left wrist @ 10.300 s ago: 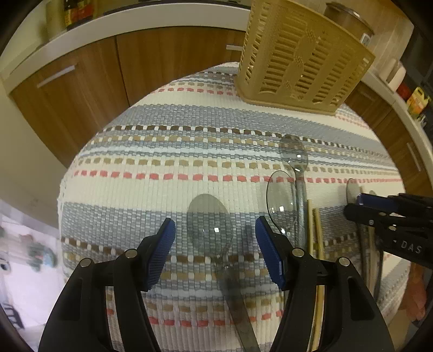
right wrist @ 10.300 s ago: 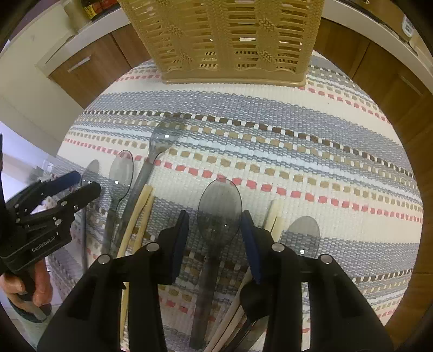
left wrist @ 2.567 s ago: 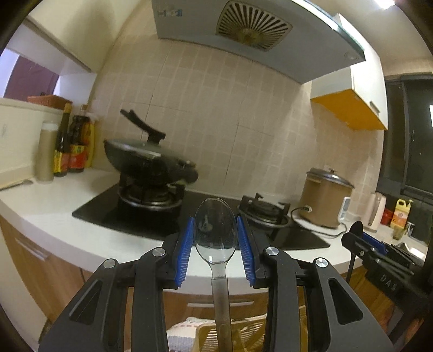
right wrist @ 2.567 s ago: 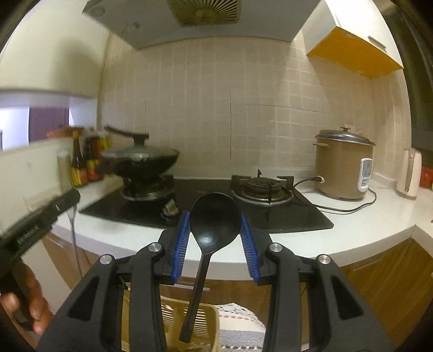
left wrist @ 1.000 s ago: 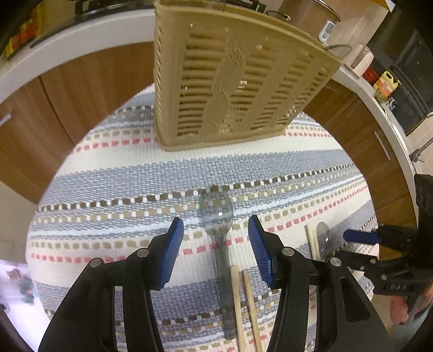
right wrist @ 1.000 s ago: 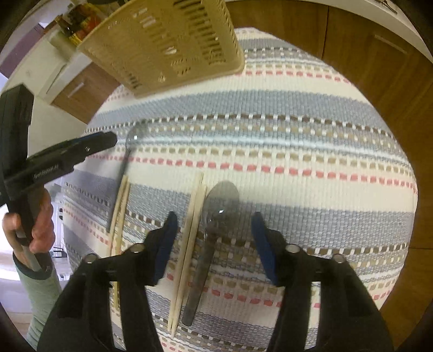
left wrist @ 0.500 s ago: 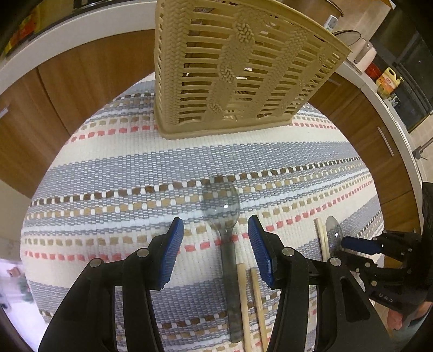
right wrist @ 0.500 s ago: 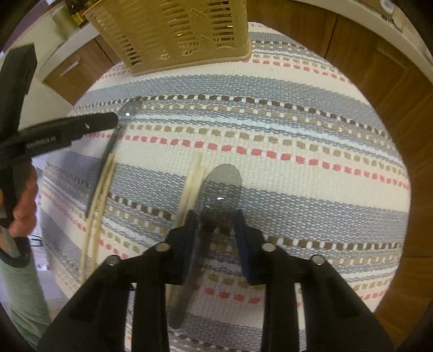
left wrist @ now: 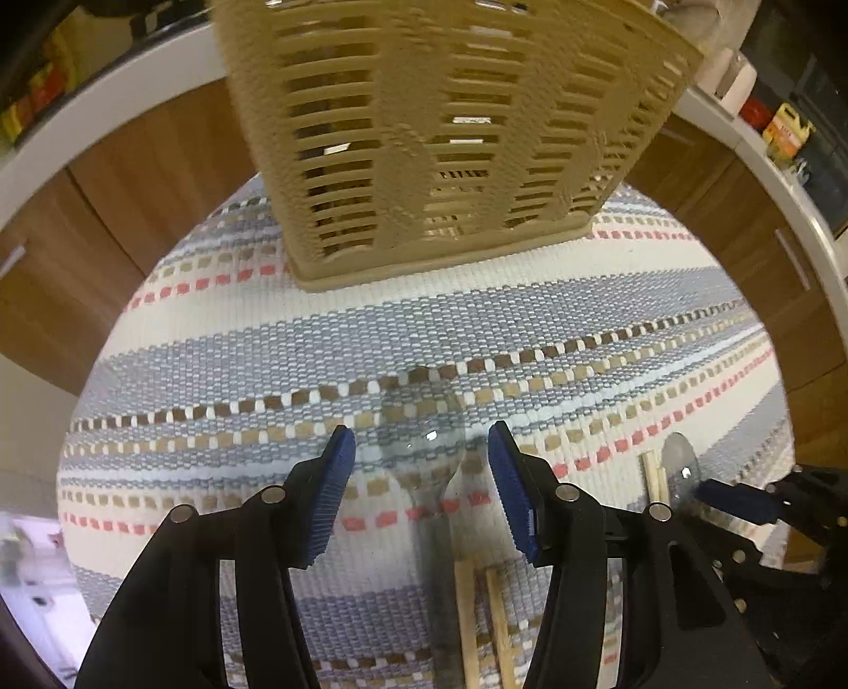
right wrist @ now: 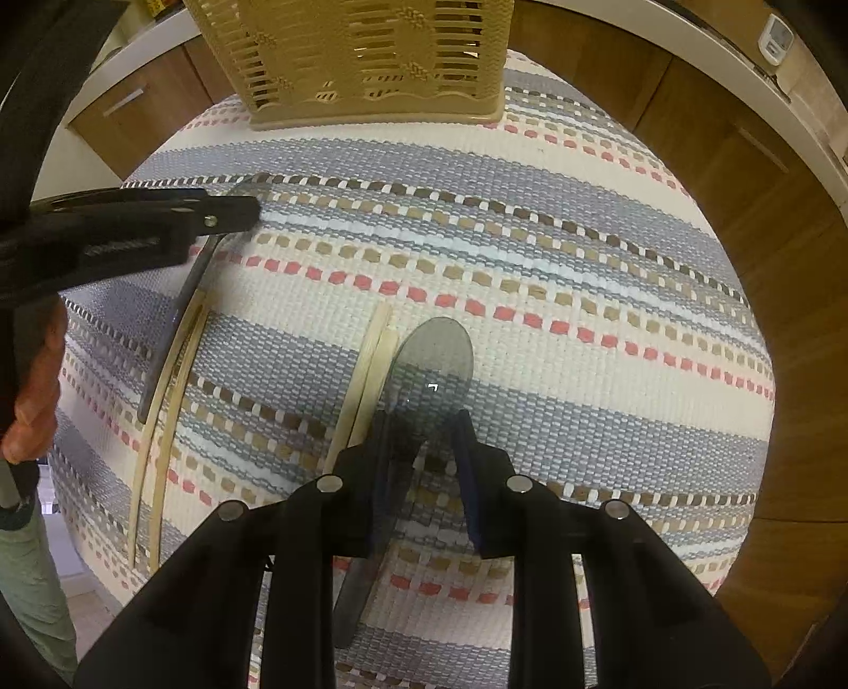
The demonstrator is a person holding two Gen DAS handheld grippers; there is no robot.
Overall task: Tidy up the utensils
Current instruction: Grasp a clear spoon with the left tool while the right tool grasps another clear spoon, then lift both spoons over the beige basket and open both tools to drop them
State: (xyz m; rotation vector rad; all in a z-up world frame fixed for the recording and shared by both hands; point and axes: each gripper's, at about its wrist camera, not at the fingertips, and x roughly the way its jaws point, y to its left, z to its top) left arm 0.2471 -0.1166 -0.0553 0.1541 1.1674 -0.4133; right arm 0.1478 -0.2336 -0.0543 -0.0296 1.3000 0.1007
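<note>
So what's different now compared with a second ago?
The right claw has dropped down and closed around the neck of a smoky clear spoon that lies on the striped mat; a second ago it hung open above it. The left claw has eased lower over the other clear spoon, still open. The spoons, chopsticks and beige basket have not moved.

Striped woven mat (left wrist: 222, 339) in grey, cream, red, brown. Behind: wooden cabinet doors (left wrist: 153, 153) with bar handles, white countertop edge (right wrist: 689, 37). Bottles (left wrist: 789, 135) on counter, far right.
</note>
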